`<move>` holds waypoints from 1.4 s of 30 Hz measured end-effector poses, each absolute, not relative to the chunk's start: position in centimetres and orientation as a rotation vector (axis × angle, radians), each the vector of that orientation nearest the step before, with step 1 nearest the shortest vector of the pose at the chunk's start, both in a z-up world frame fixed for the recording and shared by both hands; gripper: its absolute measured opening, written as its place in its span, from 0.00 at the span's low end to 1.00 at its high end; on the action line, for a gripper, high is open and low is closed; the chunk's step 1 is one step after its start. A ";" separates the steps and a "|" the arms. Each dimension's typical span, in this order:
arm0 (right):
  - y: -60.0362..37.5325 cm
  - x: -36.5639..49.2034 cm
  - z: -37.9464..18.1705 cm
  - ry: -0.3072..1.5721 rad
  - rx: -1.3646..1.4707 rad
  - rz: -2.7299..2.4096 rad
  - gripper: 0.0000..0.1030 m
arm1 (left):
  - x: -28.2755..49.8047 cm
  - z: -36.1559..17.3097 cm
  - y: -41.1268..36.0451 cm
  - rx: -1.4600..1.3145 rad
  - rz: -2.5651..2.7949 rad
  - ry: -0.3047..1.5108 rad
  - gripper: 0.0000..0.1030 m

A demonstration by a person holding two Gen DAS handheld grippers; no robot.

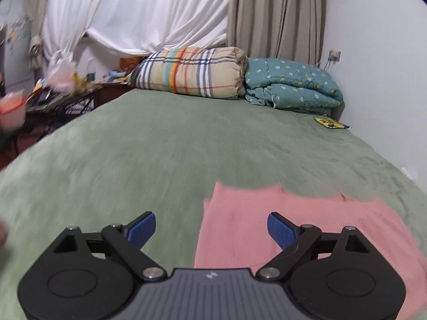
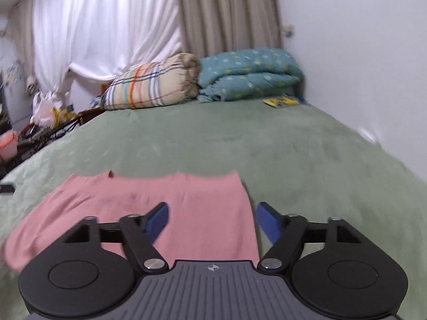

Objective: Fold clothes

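Pink garment [image 2: 186, 202] flat, long axis sideways

A pink cloth garment [image 2: 186, 208] of soft, matt knit was seen lying on a green bedspread [image 1: 160, 146] of fuzzy, napped fabric. The left gripper [image 1: 211, 229] and the right gripper [image 2: 212, 220] were built of matt black plastic with small polished metal pivot pins, and ribbed blue pads [image 1: 281, 229] were fitted to the fingers. A striped cotton-like quilt [image 1: 192, 72] and a teal padded quilt [image 1: 291, 85] looked puffy. Thin white curtain cloth [image 1: 133, 13] hung smooth beside a heavier beige curtain [image 1: 277, 18].
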State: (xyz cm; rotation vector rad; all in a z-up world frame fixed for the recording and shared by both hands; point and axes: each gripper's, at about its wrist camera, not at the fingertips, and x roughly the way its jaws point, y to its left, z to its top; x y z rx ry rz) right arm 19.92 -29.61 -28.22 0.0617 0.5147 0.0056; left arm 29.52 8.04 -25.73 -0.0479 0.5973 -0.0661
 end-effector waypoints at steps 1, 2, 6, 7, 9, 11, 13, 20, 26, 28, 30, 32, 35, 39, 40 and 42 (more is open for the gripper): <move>-29.5 21.3 -28.5 0.530 0.061 0.001 0.52 | 32.0 -26.3 7.5 -0.032 -0.049 0.618 0.85; -30.1 23.7 -29.1 0.566 0.067 -0.013 0.51 | 34.0 -26.7 7.4 -0.029 -0.039 0.639 0.82; -33.2 29.7 -31.4 0.640 0.146 -0.045 0.51 | 39.2 -28.8 8.0 -0.031 -0.045 0.715 0.75; -33.8 30.7 -31.9 0.656 0.154 -0.050 0.51 | 40.0 -29.2 8.2 -0.034 -0.056 0.730 0.73; -34.8 32.2 -32.8 0.692 0.196 -0.030 0.51 | 41.6 -30.3 8.7 -0.057 -0.092 0.770 0.73; -35.3 33.1 -33.7 0.704 0.246 -0.002 0.51 | 42.6 -31.0 8.6 -0.057 -0.112 0.796 0.73; -35.3 33.7 -34.0 0.703 0.272 0.018 0.51 | 43.4 -31.8 8.3 -0.024 -0.131 0.813 0.73; -34.4 34.9 -34.9 0.674 0.233 -0.004 0.06 | 42.4 -33.0 6.3 0.179 -0.082 0.702 0.00; -34.9 35.2 -35.8 0.706 0.257 -0.026 0.28 | 42.6 -33.9 9.5 0.031 -0.070 0.772 0.01; -35.2 35.2 -35.1 0.711 0.280 -0.042 0.44 | 42.4 -32.9 10.5 -0.050 -0.134 0.771 0.10; -35.5 34.7 -34.7 0.696 0.281 -0.032 0.44 | 42.4 -32.3 11.0 -0.088 -0.178 0.767 0.28; -35.8 34.5 -34.8 0.714 0.295 -0.012 0.44 | 42.6 -32.2 11.0 -0.101 -0.195 0.779 0.33; -35.6 34.5 -35.2 0.733 0.313 0.015 0.44 | 42.7 -32.1 11.1 -0.121 -0.220 0.796 0.32; -35.3 34.3 -35.2 0.729 0.331 0.008 0.44 | 43.0 -32.0 11.3 -0.148 -0.255 0.819 0.32; -35.5 34.5 -35.1 0.730 0.345 0.006 0.44 | 43.0 -31.9 11.3 -0.154 -0.263 0.825 0.36; -35.5 34.6 -35.0 0.733 0.339 0.010 0.44 | 43.2 -31.9 11.3 -0.168 -0.281 0.836 0.40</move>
